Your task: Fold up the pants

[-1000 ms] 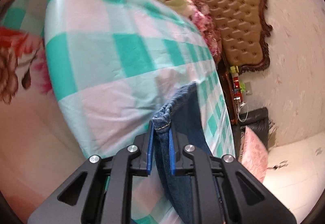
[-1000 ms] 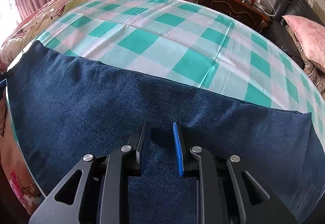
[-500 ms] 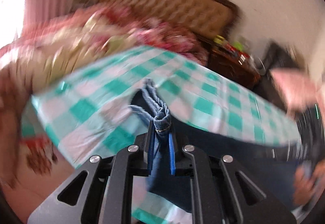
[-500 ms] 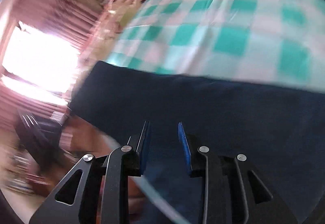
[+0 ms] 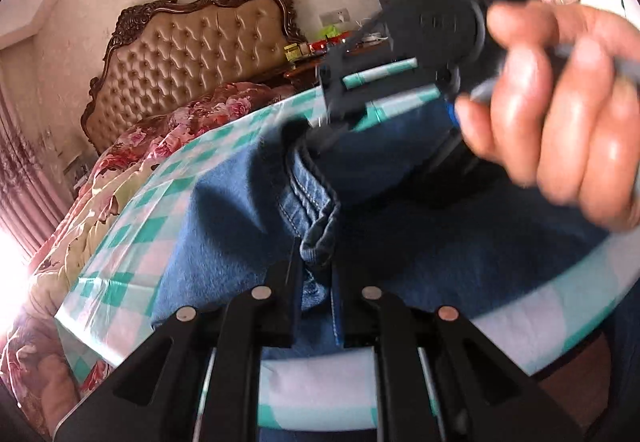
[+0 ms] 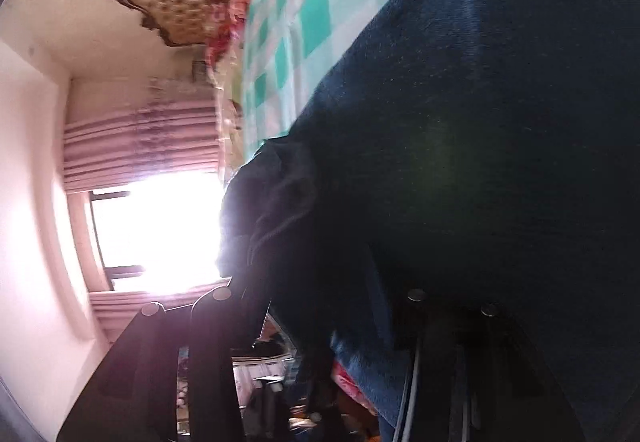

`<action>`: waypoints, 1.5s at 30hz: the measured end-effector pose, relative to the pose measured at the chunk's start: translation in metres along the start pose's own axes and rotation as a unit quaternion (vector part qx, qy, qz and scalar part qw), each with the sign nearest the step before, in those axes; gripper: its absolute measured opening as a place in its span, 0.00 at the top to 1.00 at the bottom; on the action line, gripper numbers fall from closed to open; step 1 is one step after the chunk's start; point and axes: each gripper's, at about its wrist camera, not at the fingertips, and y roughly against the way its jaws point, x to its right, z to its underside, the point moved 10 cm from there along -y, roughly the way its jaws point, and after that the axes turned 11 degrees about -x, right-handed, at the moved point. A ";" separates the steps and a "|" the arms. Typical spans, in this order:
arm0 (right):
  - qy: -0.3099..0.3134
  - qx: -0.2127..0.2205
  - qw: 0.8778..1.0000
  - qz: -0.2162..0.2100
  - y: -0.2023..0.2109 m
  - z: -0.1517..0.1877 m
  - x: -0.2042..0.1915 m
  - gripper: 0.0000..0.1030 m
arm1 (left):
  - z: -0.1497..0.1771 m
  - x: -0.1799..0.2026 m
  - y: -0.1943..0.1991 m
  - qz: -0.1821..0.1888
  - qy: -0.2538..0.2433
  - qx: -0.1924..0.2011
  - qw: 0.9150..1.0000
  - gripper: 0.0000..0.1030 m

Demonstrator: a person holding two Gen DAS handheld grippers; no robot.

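Pants (image 5: 400, 242) are dark blue denim, lying across the bed on a teal-and-white checked sheet (image 5: 132, 226). The outer face reads deep indigo and plain; the turned-back part is lighter, washed blue with pale double stitching along a thick seam and hem. That hem bunches up in a small wad right at the left gripper (image 5: 316, 282), whose jaws stand narrow and pinch the stitched edge between them. From there the cloth spreads out flat left and right, with a fold ridge running away from the gripper toward the right gripper (image 5: 332, 121).

In the left wrist view the right gripper is held by a hand (image 5: 560, 113), blurred, just above the far edge of the denim. In the right wrist view the frame is rolled sideways, and dark denim (image 6: 480, 161) fills most of it, very shadowed against a blown-out window (image 6: 160, 230). Right gripper (image 6: 320, 306) jaws are opening; a fold of denim sits between them, but too dark to tell if the pads still press on it.

Tufted headboard (image 5: 200, 53) and floral bedding (image 5: 180, 129) behind the sheet.
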 end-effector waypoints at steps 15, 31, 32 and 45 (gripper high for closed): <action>0.029 0.070 0.993 0.087 0.019 -0.008 -0.003 0.45 | 0.014 -0.011 0.025 0.037 0.009 0.043 0.998 0.71; 0.098 0.126 0.957 0.243 0.048 0.008 -0.021 0.32 | 0.010 0.003 -0.013 0.047 -0.054 -0.014 0.997 0.84; 0.093 0.117 0.962 0.228 0.047 0.012 -0.021 0.32 | 0.010 0.002 -0.007 0.047 -0.056 -0.006 0.997 0.84; 0.183 0.099 0.905 0.371 0.005 0.014 -0.033 0.52 | 0.014 0.013 0.006 0.076 -0.084 0.011 0.994 0.84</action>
